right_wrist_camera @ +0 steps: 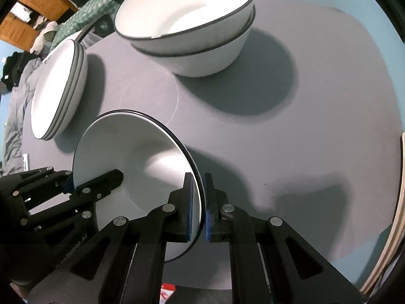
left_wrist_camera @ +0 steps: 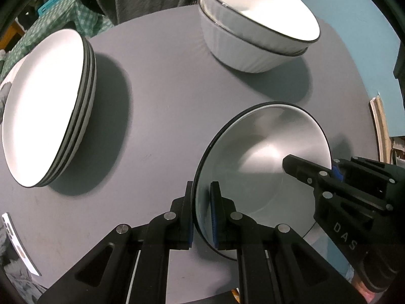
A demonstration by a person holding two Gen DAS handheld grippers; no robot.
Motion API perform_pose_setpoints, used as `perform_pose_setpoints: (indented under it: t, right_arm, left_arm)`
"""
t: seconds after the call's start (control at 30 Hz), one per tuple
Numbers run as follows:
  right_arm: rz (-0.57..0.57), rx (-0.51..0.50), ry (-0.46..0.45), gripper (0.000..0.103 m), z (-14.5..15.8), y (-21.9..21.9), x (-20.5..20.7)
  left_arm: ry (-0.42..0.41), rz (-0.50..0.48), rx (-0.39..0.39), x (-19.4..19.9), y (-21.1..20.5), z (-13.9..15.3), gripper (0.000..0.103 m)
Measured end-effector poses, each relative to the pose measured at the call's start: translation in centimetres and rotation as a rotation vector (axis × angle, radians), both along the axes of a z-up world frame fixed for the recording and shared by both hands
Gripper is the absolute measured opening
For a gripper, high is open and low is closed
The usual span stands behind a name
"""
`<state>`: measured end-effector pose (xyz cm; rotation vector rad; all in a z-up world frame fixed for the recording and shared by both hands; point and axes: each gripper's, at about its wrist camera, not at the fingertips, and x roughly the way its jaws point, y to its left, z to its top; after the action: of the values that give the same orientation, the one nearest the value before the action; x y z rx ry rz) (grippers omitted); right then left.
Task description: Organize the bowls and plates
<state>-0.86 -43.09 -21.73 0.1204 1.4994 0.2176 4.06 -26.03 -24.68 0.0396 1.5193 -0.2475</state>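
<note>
Observed: a single white bowl with a dark rim sits at the near edge of the grey counter. The left tool is closed across the bowl's left rim, one pad inside the wall and one outside. The right tool is clamped likewise on the opposite rim. Both grips sit at the rim only, not deep on the wall.

Elsewhere on the counter: a stack of two bowls at the far side, and a stack of plates to the left, well apart from the held bowl.

Assessment: the step in hand appears to be lifting this bowl onto the bowl stack. Recommended practice: raise both tools together and level, so the rim does not twist in the pads; clear the stack's top rim before lowering; centre the bowl over the stack, then release both sides evenly.
</note>
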Motion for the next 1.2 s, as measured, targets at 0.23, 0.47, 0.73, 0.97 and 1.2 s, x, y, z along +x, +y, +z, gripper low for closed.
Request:
perform_pose_setpoints:
  t: [0.23,0.47,0.73,0.97,1.2]
  right_arm:
    - [-0.013,0.004,0.024,0.007,-0.4,0.1,1.3]
    - [-0.021,0.009,0.025,0.011,-0.8,0.0,1.8]
    - [0.015,-0.034,0.006,0.009,-1.1,0.7,1.5]
    - [0.037,-0.057,-0.018,0.007,-0.2,1.3,1.5]
    - [0.007,-0.040,-0.057,0.007,1.8,1.2,1.6]
  left_arm:
    - [-0.003,-0.004,-0.008,0.8,-0.7,-0.2,0.010]
    - [0.000,-0.018,-0.013,0.9,-1.4,-0.9,0.017]
    - [-0.001,0.029,-0.032,1.0,-0.8,-0.9,0.012]
    - [-0.012,0.034,-0.037,1.9,0.3,0.1,0.012]
    - [-0.038,0.068,-0.066,0.9,2.7,2.3,0.012]
